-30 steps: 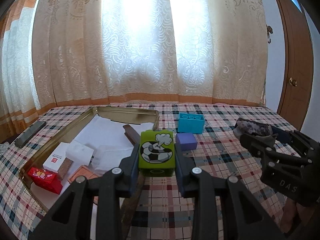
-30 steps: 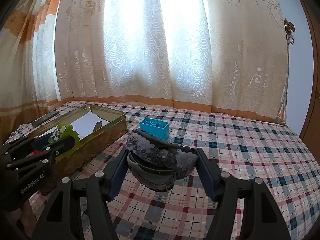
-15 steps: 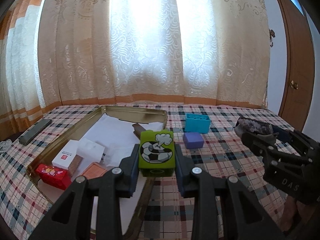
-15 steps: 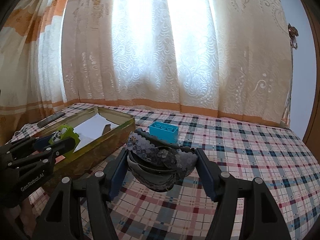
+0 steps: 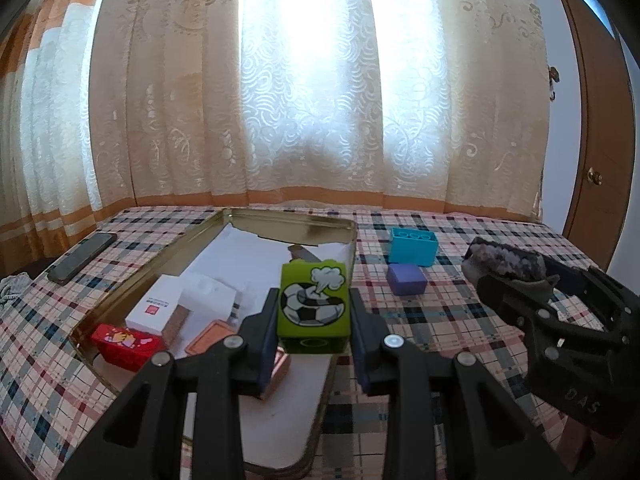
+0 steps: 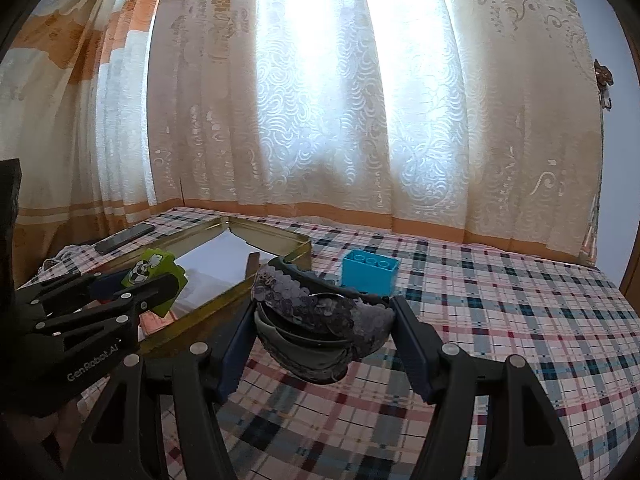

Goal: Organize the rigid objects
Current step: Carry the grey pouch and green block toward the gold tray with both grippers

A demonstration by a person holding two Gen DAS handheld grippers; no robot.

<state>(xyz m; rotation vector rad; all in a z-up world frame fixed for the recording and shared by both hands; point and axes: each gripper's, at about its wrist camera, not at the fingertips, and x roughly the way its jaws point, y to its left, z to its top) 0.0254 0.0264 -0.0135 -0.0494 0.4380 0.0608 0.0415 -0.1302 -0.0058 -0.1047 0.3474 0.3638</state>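
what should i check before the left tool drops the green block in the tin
1. Left tool grips the green block squarely: ok.
2. Block is over the gold tin, near its right wall: ok.
3. Bare white liner below the block: cannot tell, a copper-coloured box lies close.
4. Right tool with the sequinned pouch is apart from the left tool: ok.
5. Height above the tin floor: cannot tell.

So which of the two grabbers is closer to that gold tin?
Left. The left gripper hangs over the gold tin holding a green block; the right gripper is off its side.
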